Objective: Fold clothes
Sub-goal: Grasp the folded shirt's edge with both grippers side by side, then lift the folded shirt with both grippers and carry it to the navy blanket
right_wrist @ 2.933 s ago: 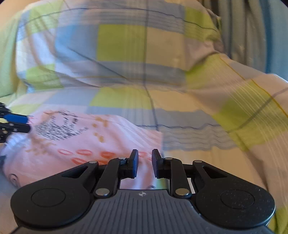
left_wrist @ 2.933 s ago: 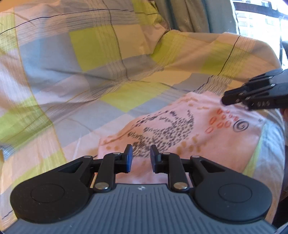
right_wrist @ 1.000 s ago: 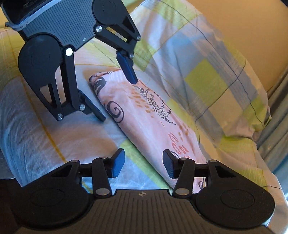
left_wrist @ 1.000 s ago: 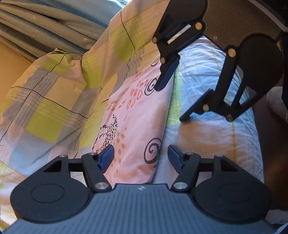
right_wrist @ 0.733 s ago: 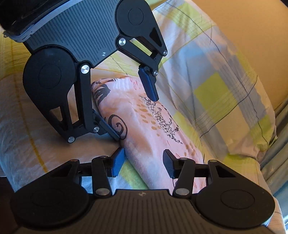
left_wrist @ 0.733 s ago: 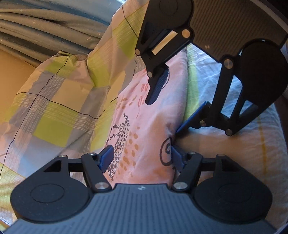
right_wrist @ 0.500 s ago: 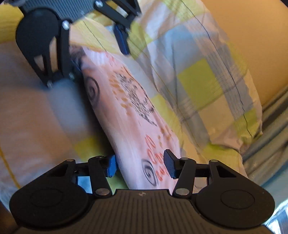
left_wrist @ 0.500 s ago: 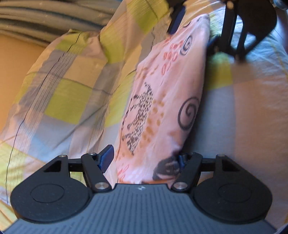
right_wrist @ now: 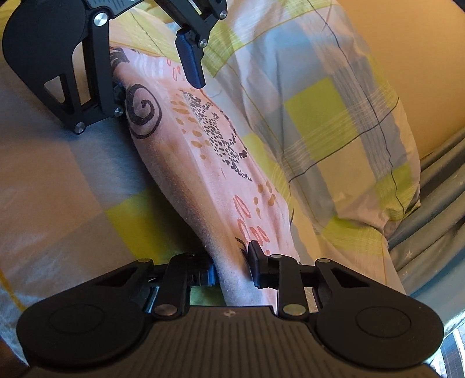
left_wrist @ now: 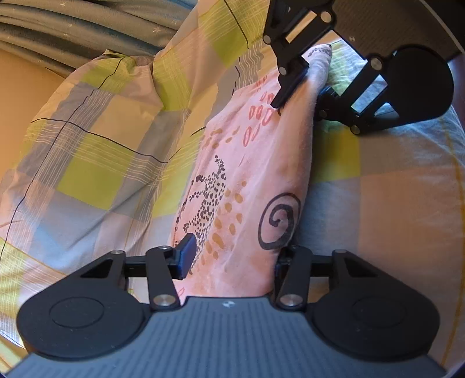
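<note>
A folded pink garment (left_wrist: 247, 174) with black spirals and dotted prints lies on the bed; it also shows in the right wrist view (right_wrist: 209, 162). My left gripper (left_wrist: 232, 258) straddles one end of it with wide jaws, the cloth between the fingers. My right gripper (right_wrist: 229, 270) is at the opposite end, its jaws pressed against the cloth from both sides. Each gripper shows in the other's view: the right one (left_wrist: 302, 87), the left one (right_wrist: 151, 78).
The bed has a checked sheet (left_wrist: 392, 203) in yellow, grey and peach. A checked pillow (left_wrist: 96, 145) lies alongside the garment, also in the right wrist view (right_wrist: 334, 116). Blue-grey curtains (left_wrist: 72, 26) hang behind it. An orange wall (right_wrist: 421, 52) stands behind the pillow.
Both grippers went from hovering over the flat garment to its two opposite ends. The right gripper's jaws have narrowed onto the cloth. The left jaws stay wide around it.
</note>
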`<state>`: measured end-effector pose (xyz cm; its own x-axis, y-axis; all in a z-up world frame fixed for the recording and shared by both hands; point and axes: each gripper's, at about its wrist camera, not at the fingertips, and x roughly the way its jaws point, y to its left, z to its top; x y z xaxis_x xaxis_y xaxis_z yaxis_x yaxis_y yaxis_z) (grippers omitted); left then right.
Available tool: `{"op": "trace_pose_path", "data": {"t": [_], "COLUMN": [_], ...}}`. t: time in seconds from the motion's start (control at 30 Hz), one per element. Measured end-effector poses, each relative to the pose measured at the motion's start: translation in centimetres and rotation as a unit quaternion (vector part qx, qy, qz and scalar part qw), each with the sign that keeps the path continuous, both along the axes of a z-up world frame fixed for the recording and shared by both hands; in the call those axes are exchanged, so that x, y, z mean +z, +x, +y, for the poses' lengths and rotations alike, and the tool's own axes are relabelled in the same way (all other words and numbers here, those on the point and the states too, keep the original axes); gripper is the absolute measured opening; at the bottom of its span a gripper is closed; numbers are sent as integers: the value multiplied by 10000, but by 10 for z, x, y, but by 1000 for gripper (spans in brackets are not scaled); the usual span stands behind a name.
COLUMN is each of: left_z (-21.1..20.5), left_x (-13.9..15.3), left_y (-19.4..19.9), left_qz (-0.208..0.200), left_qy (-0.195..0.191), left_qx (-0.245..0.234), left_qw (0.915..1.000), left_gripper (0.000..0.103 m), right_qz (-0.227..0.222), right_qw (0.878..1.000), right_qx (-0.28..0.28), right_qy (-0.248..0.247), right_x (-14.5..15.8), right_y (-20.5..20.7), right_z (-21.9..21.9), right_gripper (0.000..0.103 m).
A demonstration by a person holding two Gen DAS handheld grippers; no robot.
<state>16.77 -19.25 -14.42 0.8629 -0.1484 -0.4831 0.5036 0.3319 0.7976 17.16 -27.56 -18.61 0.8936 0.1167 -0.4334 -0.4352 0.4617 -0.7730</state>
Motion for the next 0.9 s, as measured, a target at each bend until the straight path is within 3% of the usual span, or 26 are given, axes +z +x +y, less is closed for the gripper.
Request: {"op": "trace_pose_path", "data": {"t": [0.43, 0.7, 0.9], "left_z": [3, 2, 4], "left_x": [-1, -6, -8], "left_y": [-1, -3, -3], "left_qz": [159, 233, 223], "left_qy": [-184, -60, 31], "left_qx": [28, -36, -86], "left_qw": [9997, 9997, 9997], "left_gripper": [27, 9, 5], "right_qz": [-55, -71, -55], "right_qw": [10000, 9998, 9996], "right_qx": [-34, -117, -192], "right_qy": [22, 110, 180], "right_x": [-4, -1, 2], "right_y": [-2, -5, -5], "right_z": [1, -1, -2], "right_gripper": [20, 14, 10]}}
